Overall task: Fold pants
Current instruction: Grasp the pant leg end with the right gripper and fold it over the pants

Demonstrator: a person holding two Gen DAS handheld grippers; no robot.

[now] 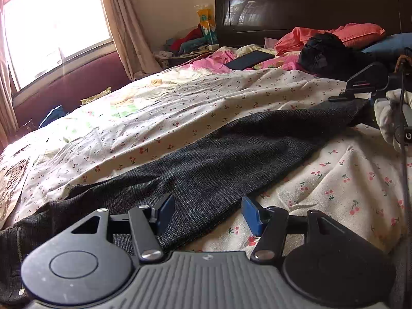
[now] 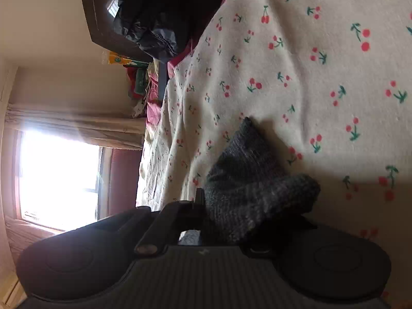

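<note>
Pants [image 1: 211, 159]: dark grey cloth, coarse woven or knitted weave, matt and rough. Bedsheet [image 1: 180, 108]: cream cotton-like cloth printed with red cherries, soft, matt, creased; headboard [image 1: 296, 2]: dark wood, glossy, reflecting the window. Left tongs [image 1: 207, 213]: matt black plastic arms with bright metal screws, ribbed grey housing, smooth blue pads [image 1: 251, 217], possibly rubber.

A home bedroom: a bed [image 1: 231, 97] under a cherry-print sheet, dark headboard [image 1: 296, 2], curtained window [image 1: 54, 23], probably clothes heaped by its head corner.
</note>
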